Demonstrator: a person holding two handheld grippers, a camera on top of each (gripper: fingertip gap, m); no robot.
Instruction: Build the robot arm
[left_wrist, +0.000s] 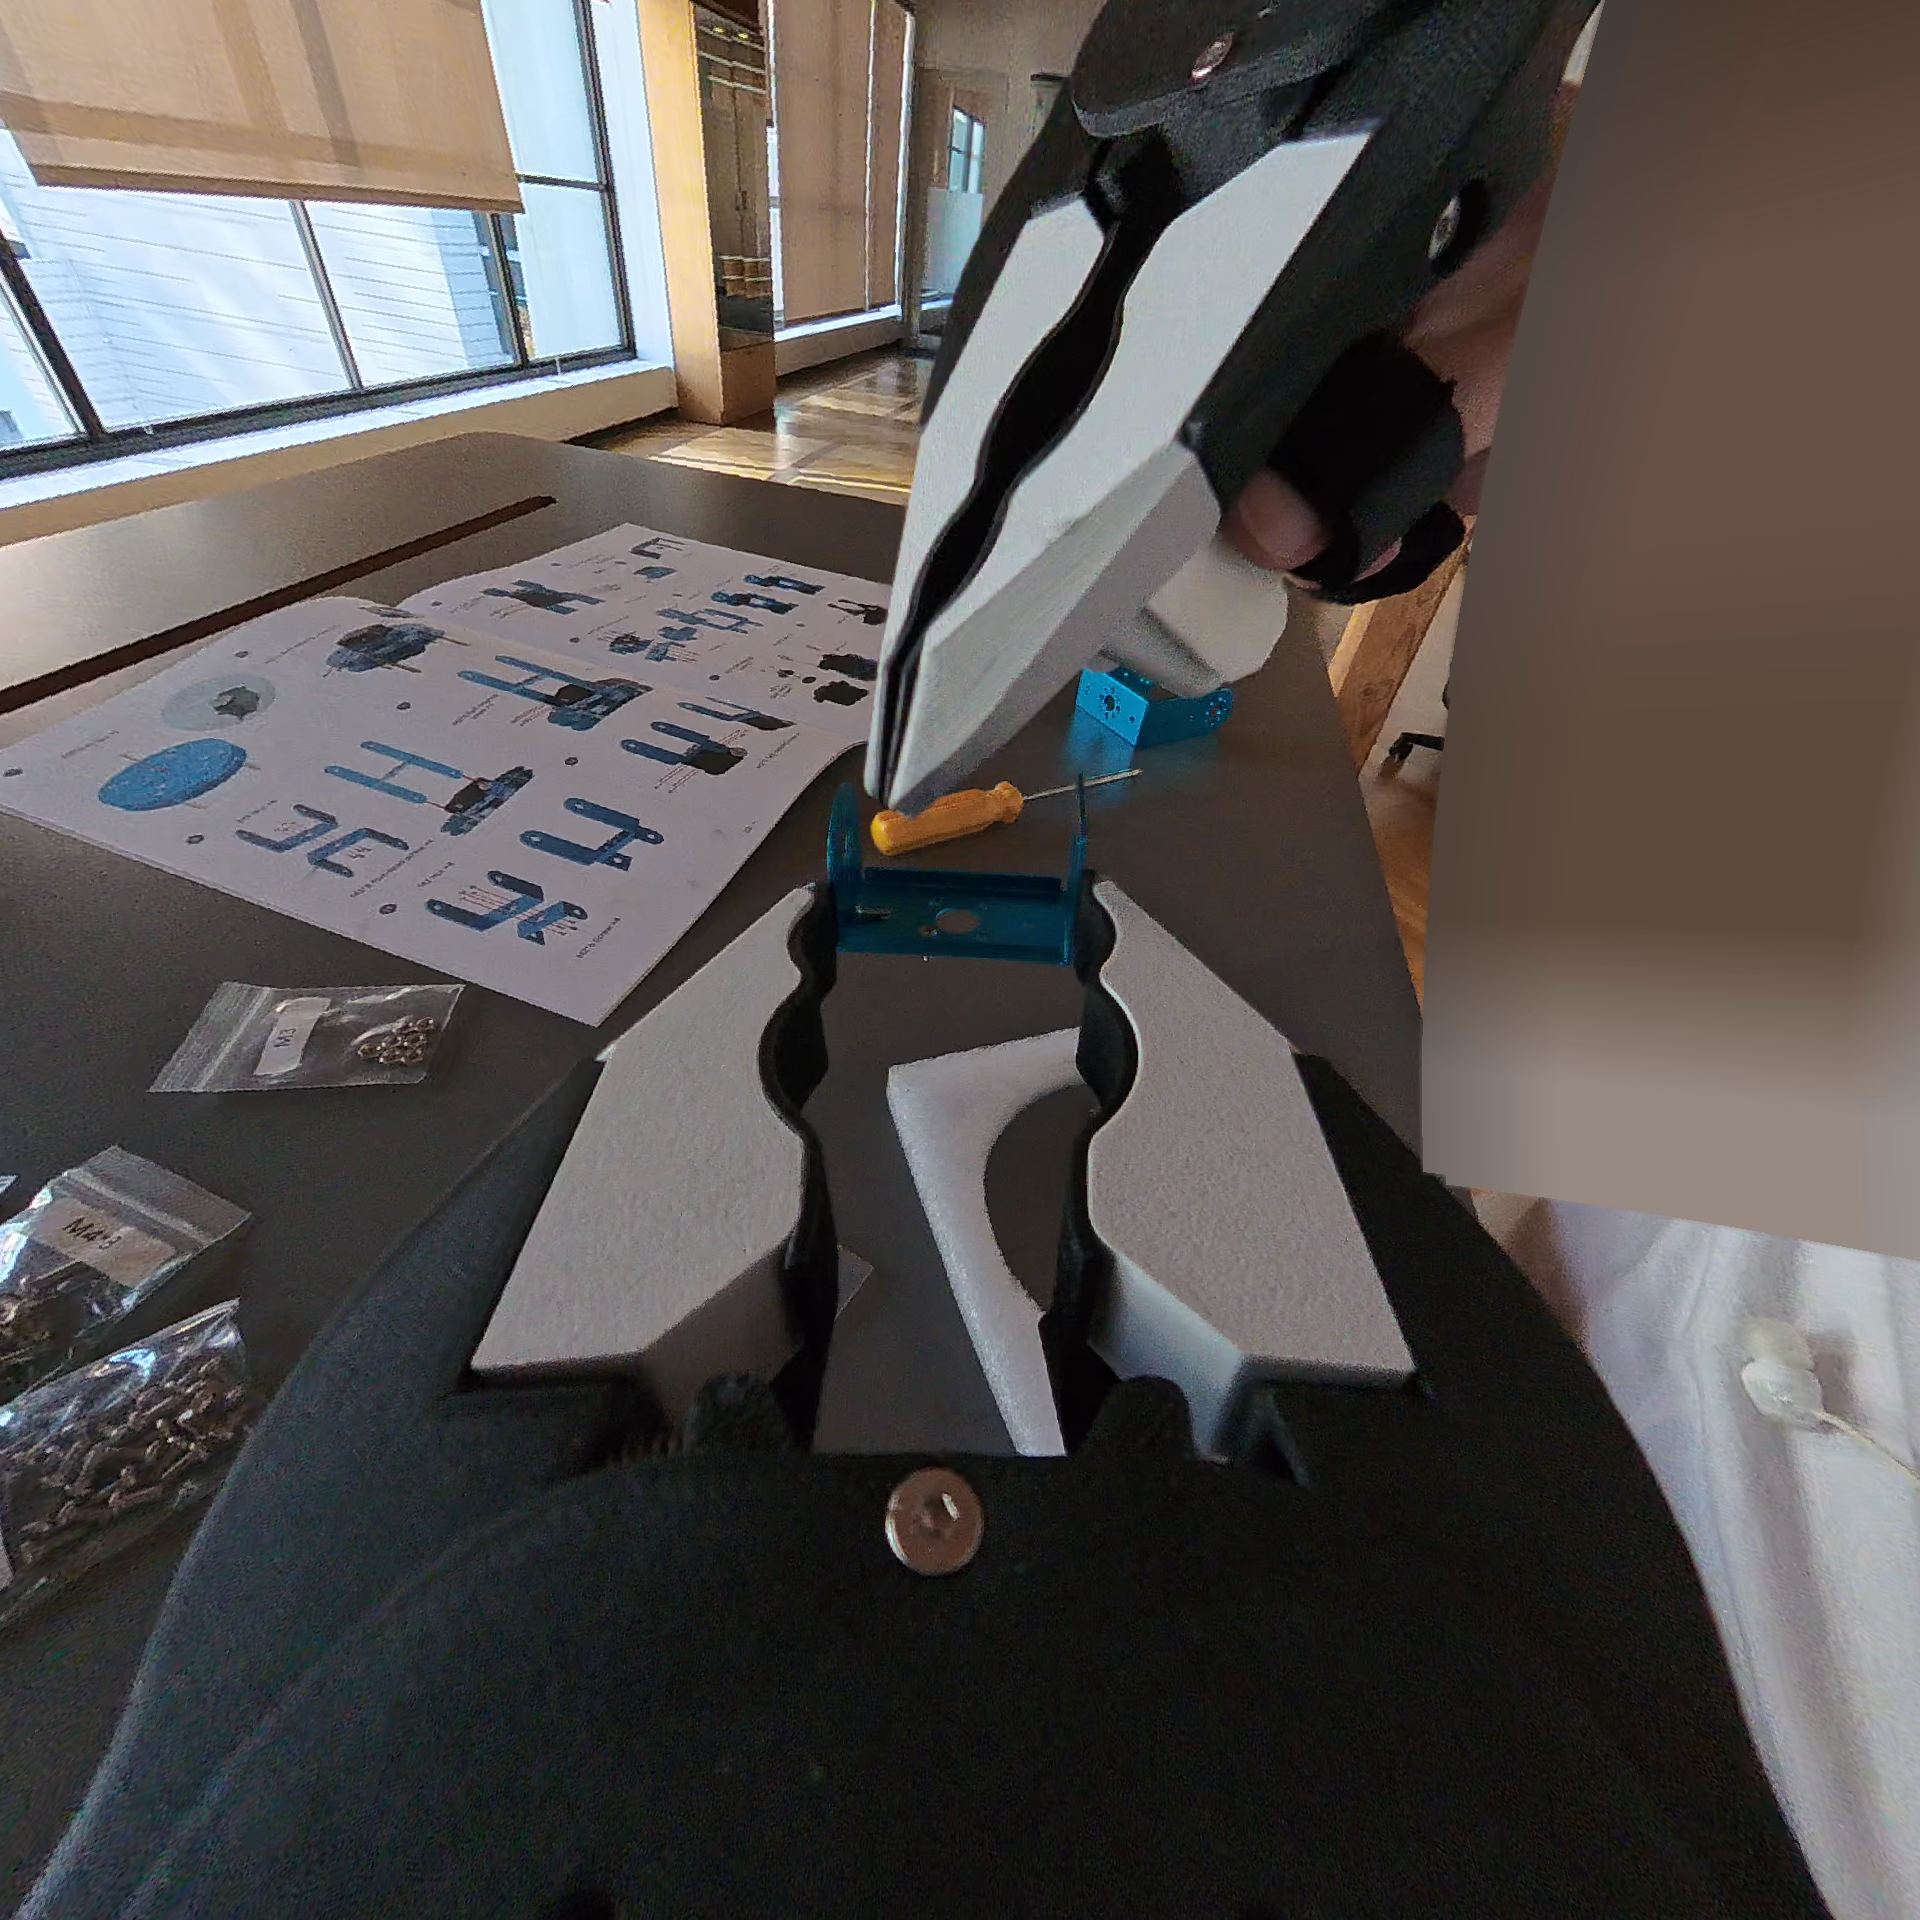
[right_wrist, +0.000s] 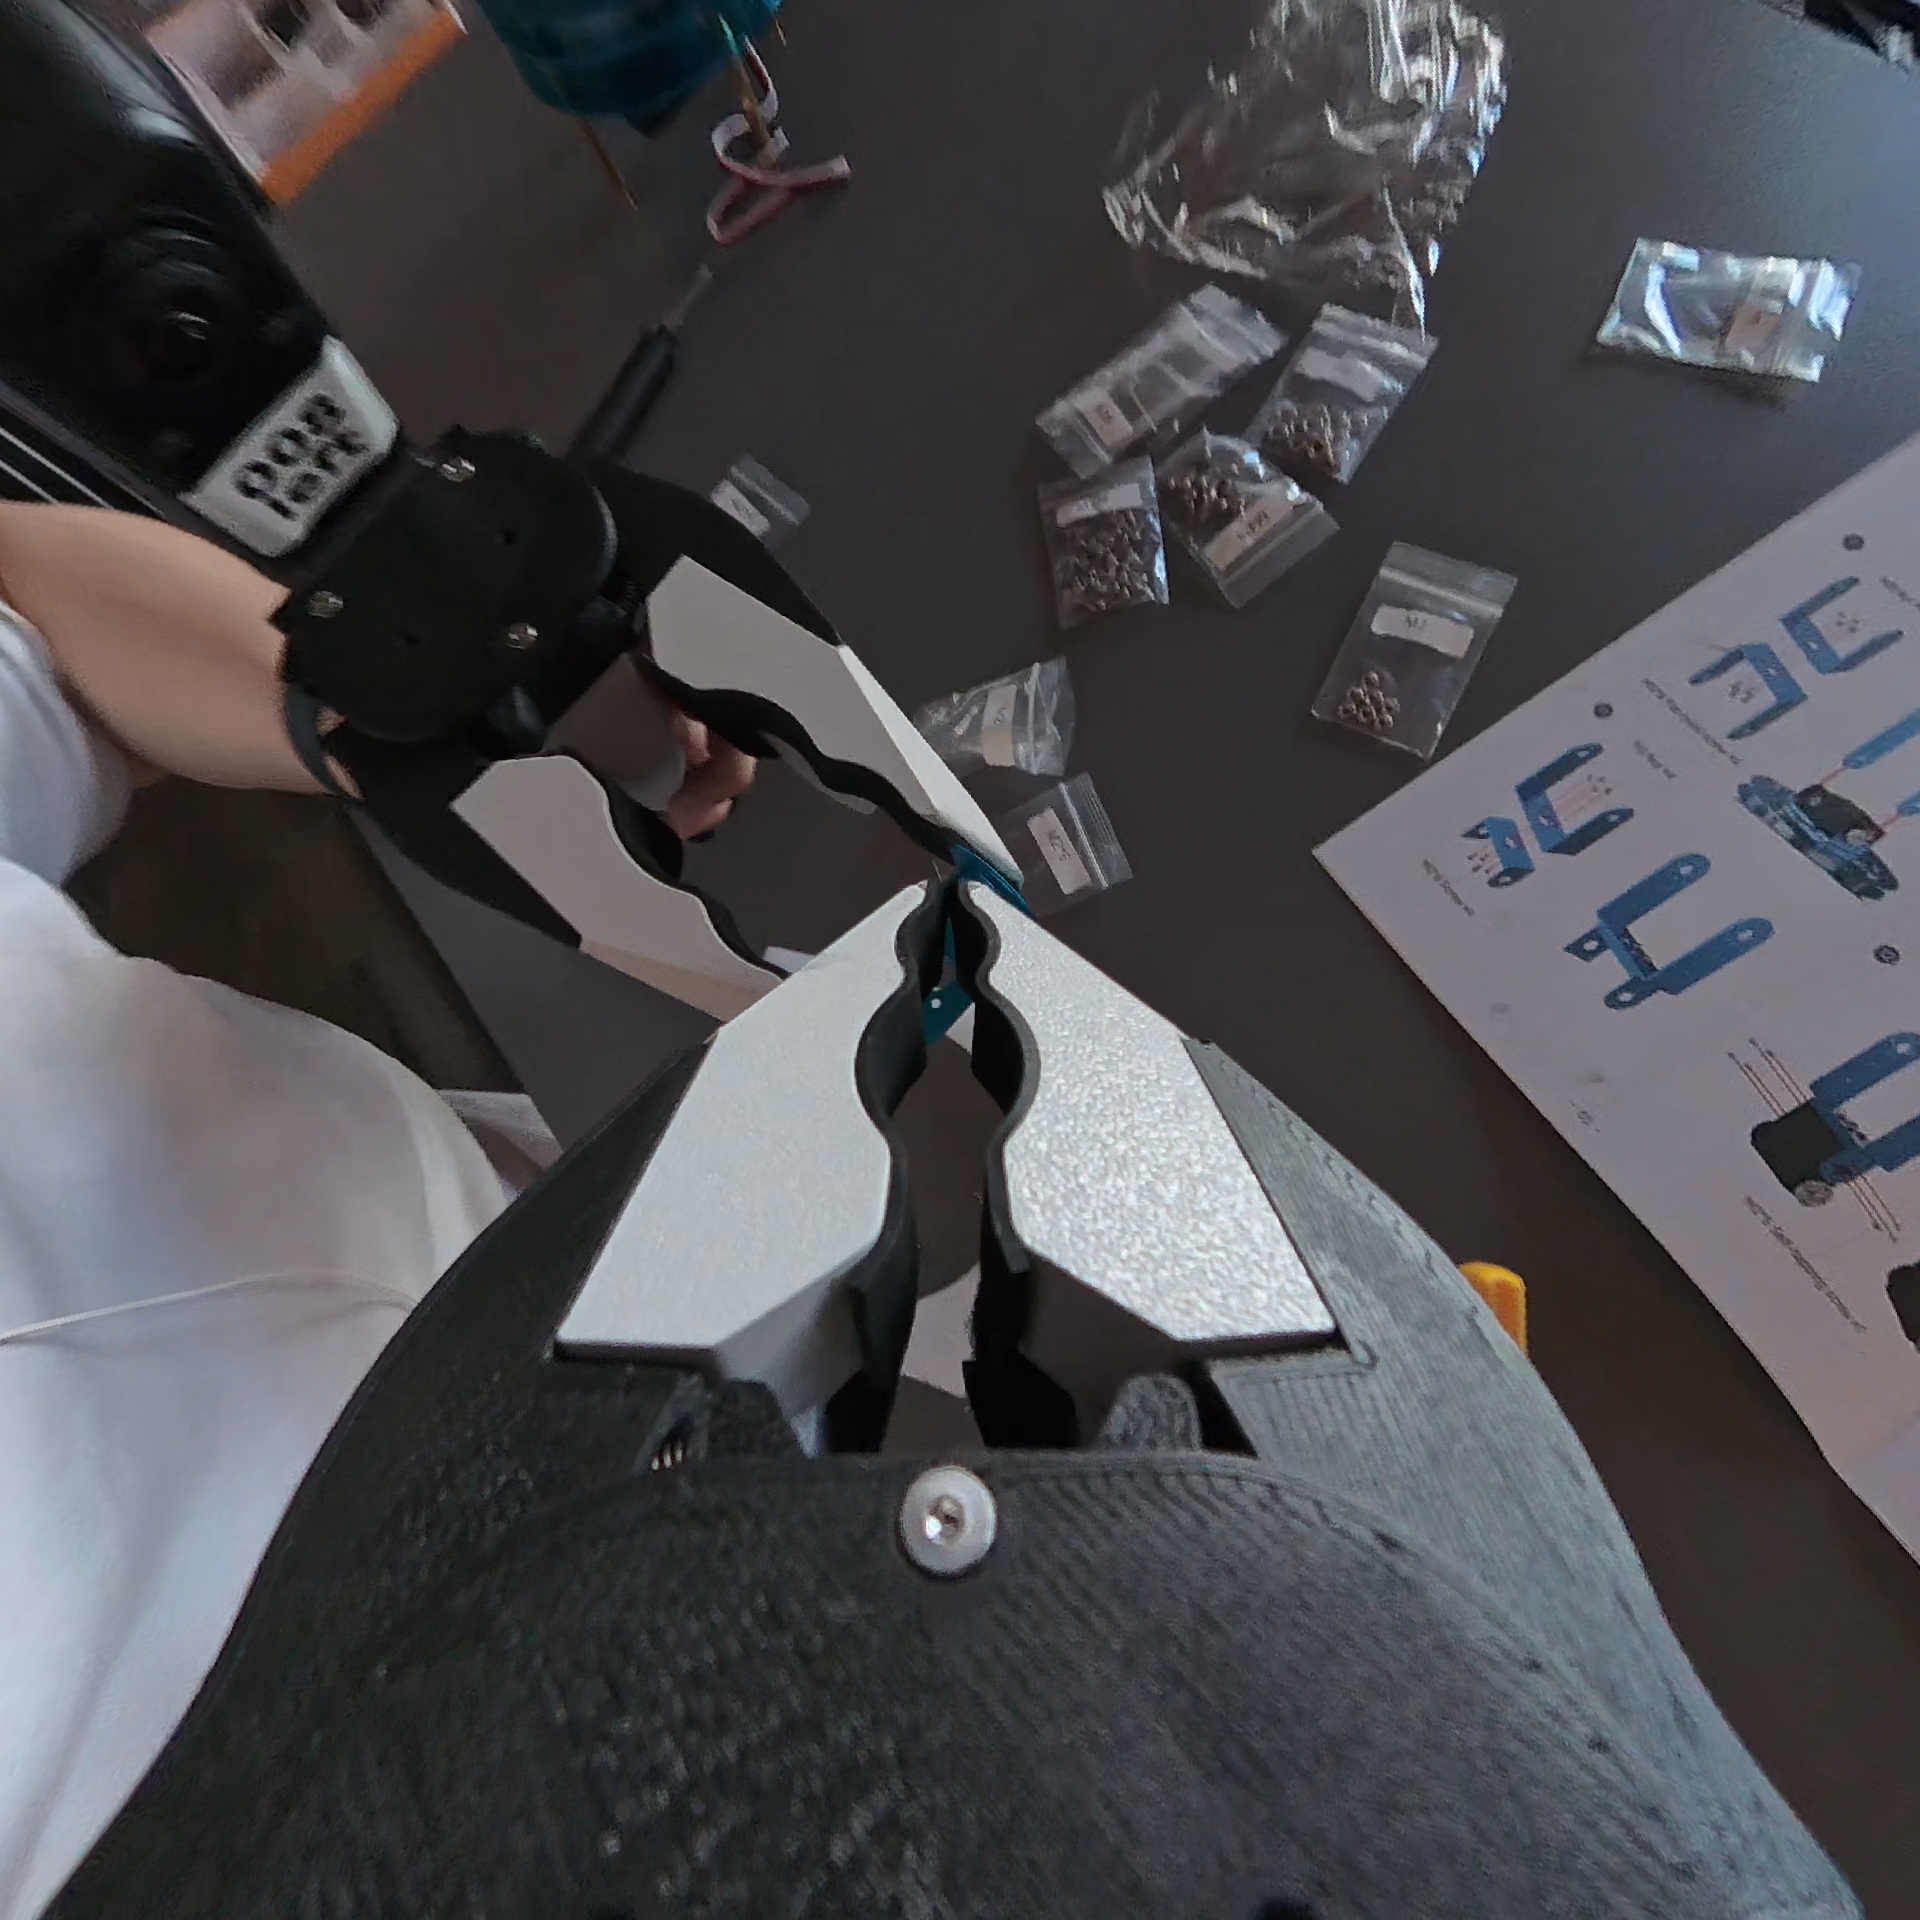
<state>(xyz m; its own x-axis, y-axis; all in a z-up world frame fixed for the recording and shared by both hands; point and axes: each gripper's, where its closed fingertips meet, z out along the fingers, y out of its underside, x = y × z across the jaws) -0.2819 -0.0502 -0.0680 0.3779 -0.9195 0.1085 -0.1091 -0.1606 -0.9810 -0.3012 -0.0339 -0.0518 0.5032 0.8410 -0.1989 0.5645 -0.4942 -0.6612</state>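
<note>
Manual (left_wrist: 416, 769) and screw bags (right_wrist: 1174, 520) crowd the table (left_wrist: 1195, 831).

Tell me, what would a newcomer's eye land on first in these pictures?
Probably the blue metal bracket at the middle of the dark table, held between the left gripper and the right gripper, whose jaws pinch one of its upright ears. Just behind it lies a yellow-handled screwdriver, and to the left an open instruction booklet with small bags of screws nearby.

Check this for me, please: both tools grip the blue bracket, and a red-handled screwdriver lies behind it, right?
Not quite: the left wrist view shows the screwdriver has a yellow handle, not red. The left tool and right tool do grip the blue bracket, with the screwdriver behind.
</note>
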